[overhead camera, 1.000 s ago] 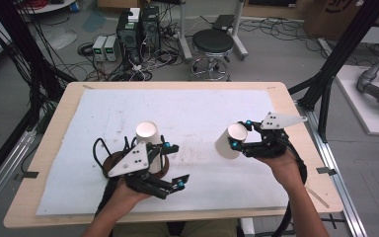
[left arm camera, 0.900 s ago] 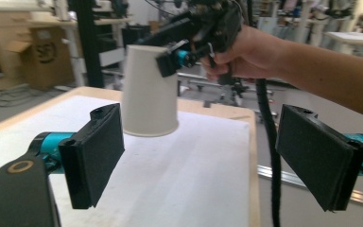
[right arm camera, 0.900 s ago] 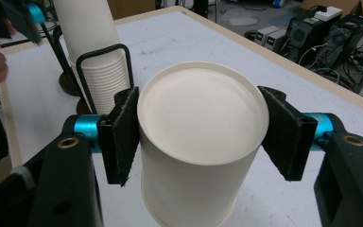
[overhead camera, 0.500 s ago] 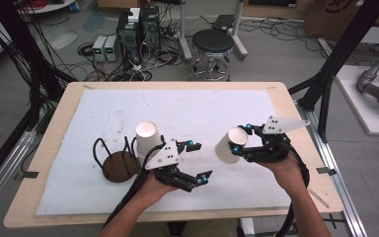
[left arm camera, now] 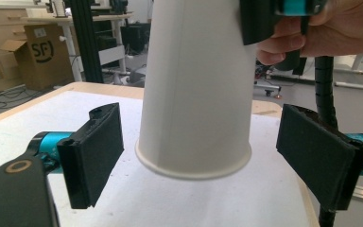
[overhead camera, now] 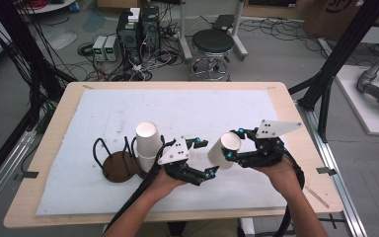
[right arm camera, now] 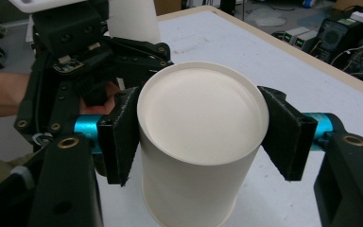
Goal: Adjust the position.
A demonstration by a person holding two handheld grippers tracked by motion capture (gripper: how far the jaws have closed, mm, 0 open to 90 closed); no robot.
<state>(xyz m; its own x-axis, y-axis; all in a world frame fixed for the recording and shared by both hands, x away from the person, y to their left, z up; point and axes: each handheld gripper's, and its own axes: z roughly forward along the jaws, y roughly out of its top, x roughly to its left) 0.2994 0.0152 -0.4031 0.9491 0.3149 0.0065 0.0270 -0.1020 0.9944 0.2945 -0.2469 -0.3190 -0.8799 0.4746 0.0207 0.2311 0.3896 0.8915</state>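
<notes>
The right gripper (overhead camera: pixel 230 144) holds a white paper cup (overhead camera: pixel 223 150) above the white mat (overhead camera: pixel 202 108) on the counter (overhead camera: pixel 286 98), right of the middle. Its jaws are closed on the cup's closed end, one pad pressed on each side, as the right gripper view shows (right arm camera: pixel 201 142). In the high view the cup lies tilted, its closed end up toward the right gripper and its open mouth pointing left and toward the near edge. It hangs clear of the mat.

The left gripper (overhead camera: pixel 203 158) sits just left of that cup, and its jaws are open. In the left gripper view (left arm camera: pixel 217 156) the two black pads stand wide apart with the cup's rim (left arm camera: pixel 194 163) between them, and a gap shows on each side, so neither pad touches the cup. The right hand (left arm camera: pixel 312 33) appears at the top of that view, beside its gripper's clamped jaw.

Farther left on the mat, a second white cup (overhead camera: pixel 148 140) stands upside down, just beside the left gripper's body. Left of it lies a round brown holder (overhead camera: pixel 118 168) with black wire loops rising from it; whether the upturned cup touches it cannot be told.
</notes>
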